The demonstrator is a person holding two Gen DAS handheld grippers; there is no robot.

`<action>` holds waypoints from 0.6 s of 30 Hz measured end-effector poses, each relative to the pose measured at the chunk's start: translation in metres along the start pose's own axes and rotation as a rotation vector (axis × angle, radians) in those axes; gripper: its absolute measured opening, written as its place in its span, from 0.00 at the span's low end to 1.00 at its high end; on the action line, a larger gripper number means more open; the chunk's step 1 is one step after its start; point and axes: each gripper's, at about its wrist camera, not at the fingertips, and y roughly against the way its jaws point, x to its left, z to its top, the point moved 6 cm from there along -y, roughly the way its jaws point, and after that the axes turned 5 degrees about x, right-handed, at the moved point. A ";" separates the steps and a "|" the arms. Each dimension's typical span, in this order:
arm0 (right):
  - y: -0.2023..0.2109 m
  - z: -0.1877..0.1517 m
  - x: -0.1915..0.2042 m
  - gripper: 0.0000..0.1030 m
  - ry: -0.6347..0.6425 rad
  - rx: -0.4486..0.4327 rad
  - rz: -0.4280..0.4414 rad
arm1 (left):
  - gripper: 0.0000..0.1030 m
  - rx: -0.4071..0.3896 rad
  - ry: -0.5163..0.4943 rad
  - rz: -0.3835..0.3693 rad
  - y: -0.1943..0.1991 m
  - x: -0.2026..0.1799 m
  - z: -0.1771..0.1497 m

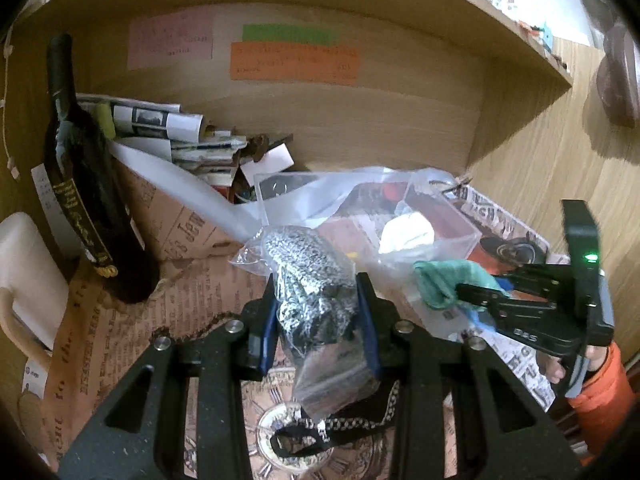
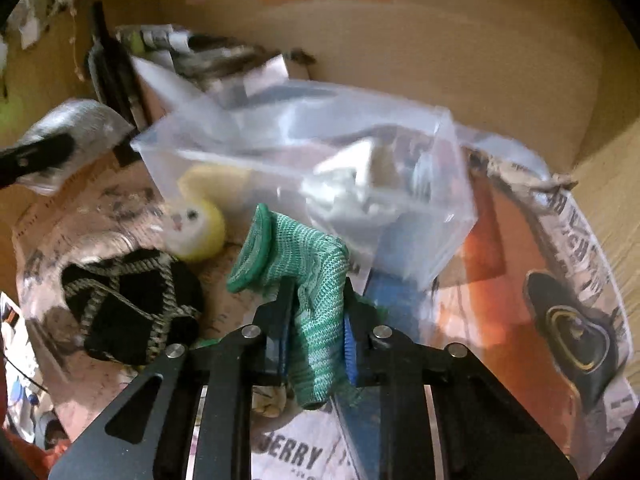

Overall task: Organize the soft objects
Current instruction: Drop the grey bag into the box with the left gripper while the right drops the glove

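Left of the clear plastic box (image 2: 304,184), on printed paper (image 1: 120,320): left gripper (image 1: 318,304) clamping a bagged grey knit item (image 1: 308,264); black patterned fabric (image 2: 132,304); just before the box, right gripper (image 2: 318,300) clamping a green knitted glove (image 2: 308,280).

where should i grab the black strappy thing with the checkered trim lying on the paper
Take the black strappy piece by one raised checkered band on top, coming straight down from above. It lies low in a soft heap on the printed paper, so the sides give little to pinch. Both jaws are full now: free one first.
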 end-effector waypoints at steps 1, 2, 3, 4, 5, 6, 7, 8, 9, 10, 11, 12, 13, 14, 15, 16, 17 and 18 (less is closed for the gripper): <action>0.008 0.003 0.001 0.18 0.001 -0.022 0.004 | 0.34 -0.007 0.003 -0.005 0.001 0.000 0.004; 0.017 0.008 0.002 0.18 0.001 -0.052 0.011 | 0.34 -0.015 0.004 -0.006 0.001 0.000 0.007; 0.027 0.013 0.003 0.18 0.000 -0.081 0.013 | 0.34 -0.026 0.003 -0.004 0.001 0.000 0.011; 0.035 0.016 0.003 0.18 -0.001 -0.107 0.014 | 0.34 -0.035 0.001 -0.001 0.002 0.000 0.014; 0.042 0.022 0.003 0.18 -0.004 -0.131 0.014 | 0.34 -0.046 0.000 0.002 0.003 -0.001 0.019; 0.048 0.027 0.002 0.18 -0.008 -0.155 0.016 | 0.34 -0.055 -0.002 0.002 0.003 -0.001 0.023; 0.058 0.033 0.001 0.18 -0.014 -0.185 0.019 | 0.34 -0.067 -0.003 0.004 0.003 -0.002 0.029; 0.063 0.038 0.000 0.18 -0.018 -0.206 0.021 | 0.34 -0.073 -0.003 0.004 0.003 -0.003 0.033; 0.069 0.044 -0.002 0.18 -0.023 -0.231 0.021 | 0.34 -0.079 -0.001 0.002 0.001 -0.003 0.038; 0.072 0.050 -0.002 0.18 -0.027 -0.249 0.016 | 0.34 -0.081 0.001 -0.002 0.000 -0.003 0.042; 0.075 0.056 -0.004 0.18 -0.030 -0.263 0.015 | 0.34 -0.082 0.004 -0.004 -0.003 -0.004 0.046; 0.076 0.061 -0.004 0.18 -0.031 -0.276 0.017 | 0.34 -0.081 0.005 -0.004 -0.005 -0.005 0.050; 0.076 0.067 -0.005 0.18 -0.034 -0.290 0.015 | 0.34 -0.081 0.005 -0.003 -0.008 -0.005 0.055; 0.075 0.072 -0.006 0.18 -0.036 -0.298 0.010 | 0.34 -0.079 0.003 0.000 -0.012 -0.006 0.059; 0.074 0.077 -0.007 0.18 -0.036 -0.306 0.010 | 0.34 -0.076 0.000 0.003 -0.017 -0.007 0.062; 0.072 0.080 -0.008 0.18 -0.037 -0.308 0.013 | 0.34 -0.071 -0.002 0.006 -0.021 -0.008 0.063; 0.071 0.083 -0.010 0.18 -0.038 -0.307 0.016 | 0.34 -0.062 -0.006 0.011 -0.027 -0.009 0.066; 0.067 0.086 -0.009 0.18 -0.038 -0.302 0.018 | 0.34 -0.050 -0.009 0.013 -0.034 -0.010 0.067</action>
